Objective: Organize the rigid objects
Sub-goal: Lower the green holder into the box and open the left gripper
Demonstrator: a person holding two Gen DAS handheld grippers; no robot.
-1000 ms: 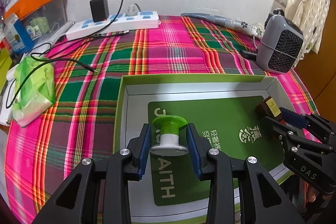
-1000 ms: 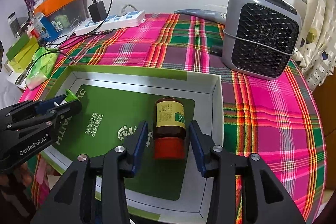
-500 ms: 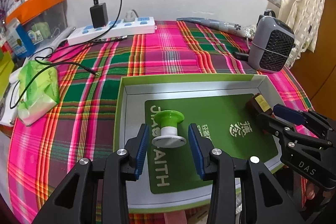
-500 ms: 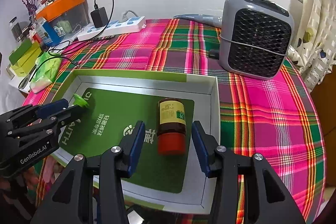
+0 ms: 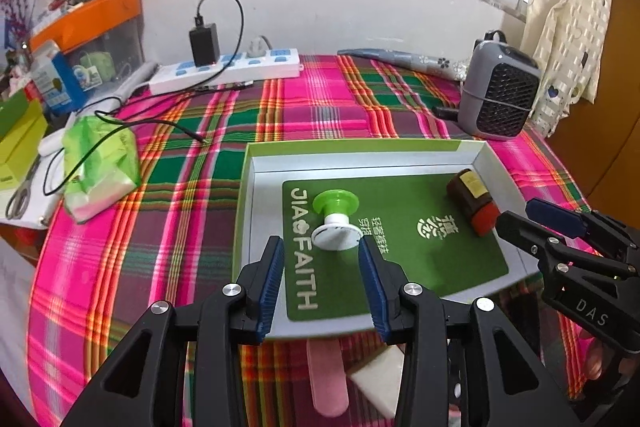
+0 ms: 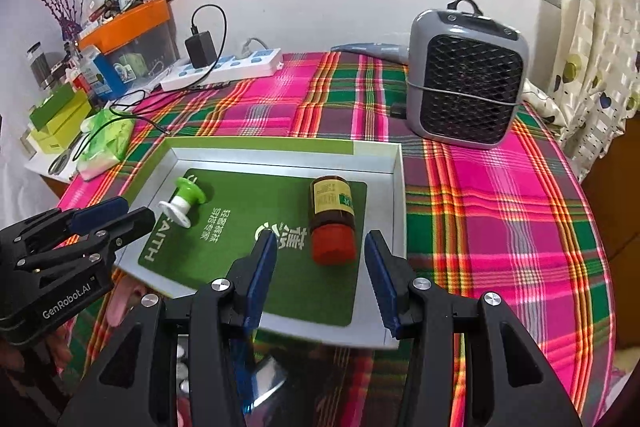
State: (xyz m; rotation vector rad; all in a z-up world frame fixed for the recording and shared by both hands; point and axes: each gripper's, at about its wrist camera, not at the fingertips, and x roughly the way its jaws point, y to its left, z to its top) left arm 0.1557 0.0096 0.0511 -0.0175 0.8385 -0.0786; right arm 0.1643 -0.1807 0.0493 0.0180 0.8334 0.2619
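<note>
The left gripper (image 5: 321,267) is seen with its jaws apart and nothing held between them; the green-and-white spool (image 5: 335,219) lies on its side just ahead of the fingertips, inside the shallow tray (image 5: 256,171). The right gripper (image 6: 320,259) is likewise spread wide, and the brown bottle (image 6: 333,215) lies just beyond its tips, red cap nearest. Farther off, right of that gripper, a grey heater (image 6: 466,79) is set on the plaid cloth (image 6: 500,195).
</note>
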